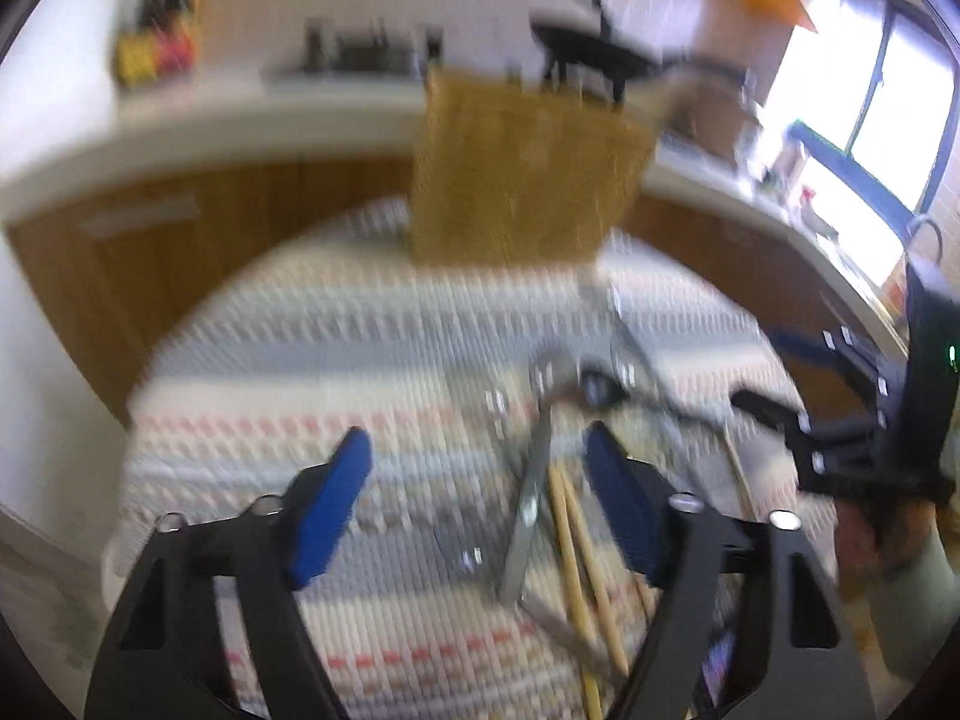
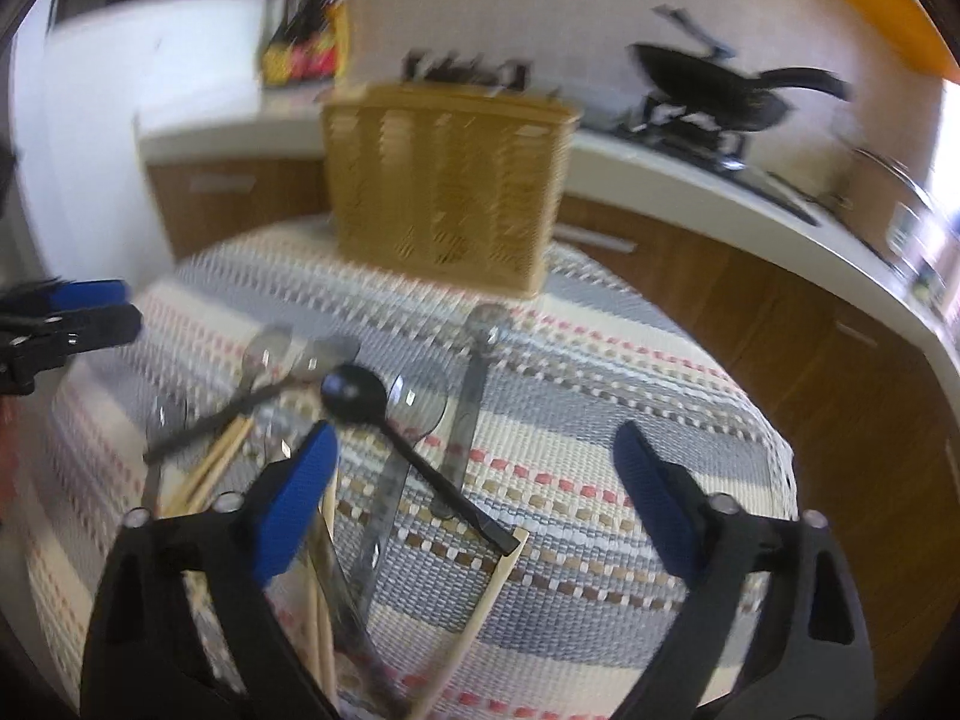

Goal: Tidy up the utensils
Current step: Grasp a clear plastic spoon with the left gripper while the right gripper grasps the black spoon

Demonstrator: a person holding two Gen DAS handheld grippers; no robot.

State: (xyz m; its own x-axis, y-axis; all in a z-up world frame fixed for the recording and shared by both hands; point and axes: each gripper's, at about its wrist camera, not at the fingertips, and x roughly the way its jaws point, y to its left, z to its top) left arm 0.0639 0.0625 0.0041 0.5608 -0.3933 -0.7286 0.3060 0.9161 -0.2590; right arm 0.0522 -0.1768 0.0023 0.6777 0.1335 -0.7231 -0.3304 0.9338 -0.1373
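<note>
A pile of utensils lies on a round table with a striped woven cloth [image 2: 600, 420]: a black plastic spoon [image 2: 372, 408], clear plastic spoons [image 2: 270, 354], a clear utensil [image 2: 474, 372] and wooden chopsticks [image 2: 210, 468]. A tan slotted utensil holder [image 2: 444, 186] stands at the table's far edge; it also shows in the left wrist view [image 1: 522, 174]. My right gripper [image 2: 474, 498] is open and empty above the pile's right side. My left gripper [image 1: 480, 492] is open and empty above the cloth, with chopsticks [image 1: 576, 552] and a clear utensil [image 1: 528, 498] between its fingers.
Behind the table runs a white kitchen counter [image 2: 690, 168] with wooden cabinets below. A black frying pan [image 2: 720, 84] sits on a stove. A white fridge [image 2: 120, 120] stands at left. The right gripper [image 1: 840, 438] shows at the right in the left wrist view.
</note>
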